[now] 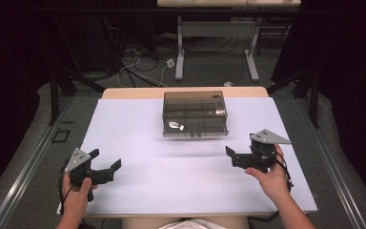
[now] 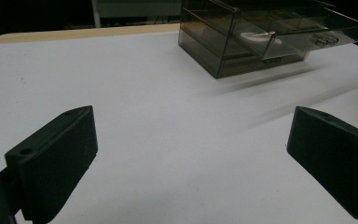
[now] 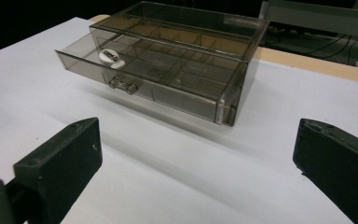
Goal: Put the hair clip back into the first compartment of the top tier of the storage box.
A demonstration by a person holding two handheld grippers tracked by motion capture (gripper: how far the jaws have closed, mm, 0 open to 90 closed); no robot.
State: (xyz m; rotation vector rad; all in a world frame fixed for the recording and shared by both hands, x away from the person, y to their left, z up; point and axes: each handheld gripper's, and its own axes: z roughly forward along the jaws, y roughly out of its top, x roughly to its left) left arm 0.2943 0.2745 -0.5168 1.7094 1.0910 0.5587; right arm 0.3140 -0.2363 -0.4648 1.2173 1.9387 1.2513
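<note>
Drawer box (image 1: 194, 113) is centred ahead, long axis crosswise; right gripper (image 1: 238, 157) is nearer, left gripper (image 1: 106, 168) farther; both jaws apart, empty.

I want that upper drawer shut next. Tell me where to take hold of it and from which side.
Take the small handle at the middle of the open drawer's front panel, coming from the person's side of the table. It is the one part that juts out of the smooth clear front, and the drawer slides straight back into the box. The right gripper, fingers open, looks nearer.
</note>
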